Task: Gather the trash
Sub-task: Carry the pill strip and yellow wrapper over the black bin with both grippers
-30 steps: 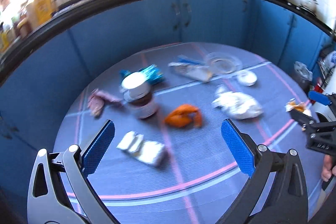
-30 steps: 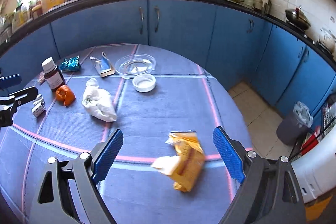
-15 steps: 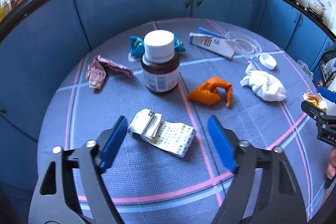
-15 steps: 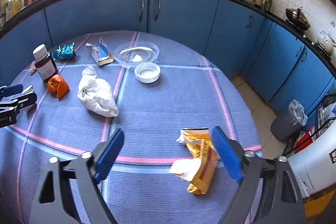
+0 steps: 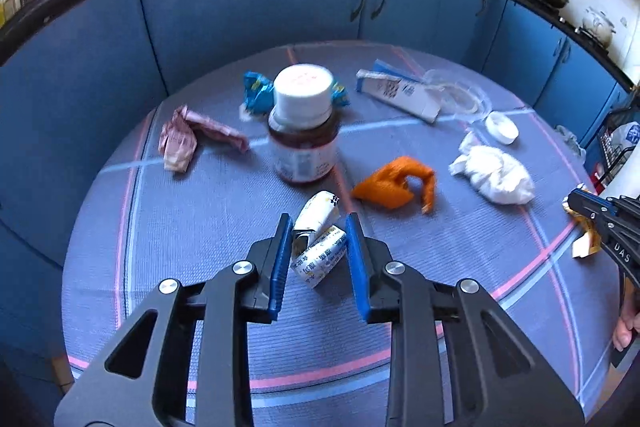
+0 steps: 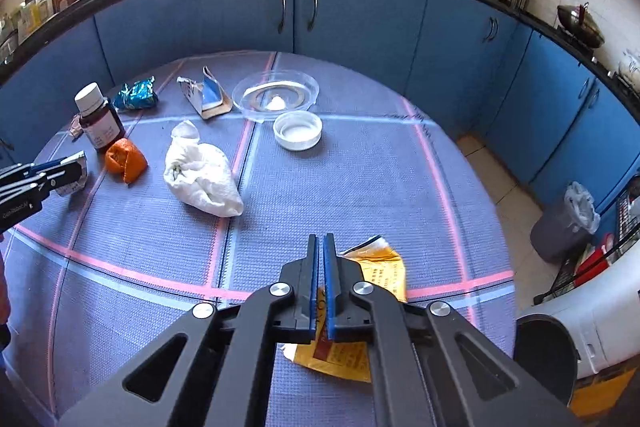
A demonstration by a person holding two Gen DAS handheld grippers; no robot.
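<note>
Closing on the crumpled white printed paper box [image 5: 318, 247], the left gripper [image 5: 318, 227] narrows its fingers; the right gripper [image 6: 320, 247] pinches the yellow paper wrapper [image 6: 360, 307].

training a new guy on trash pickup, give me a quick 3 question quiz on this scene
1. True or false: the right gripper is shut on the yellow wrapper.
2. What lies between the closing jaws of the left gripper?
A. crumpled paper box
B. orange peel
C. brown bottle
3. Fill in: the white lid lies just in front of the clear ____.

Key: 1 true; 2 A; 3 bowl.
</note>
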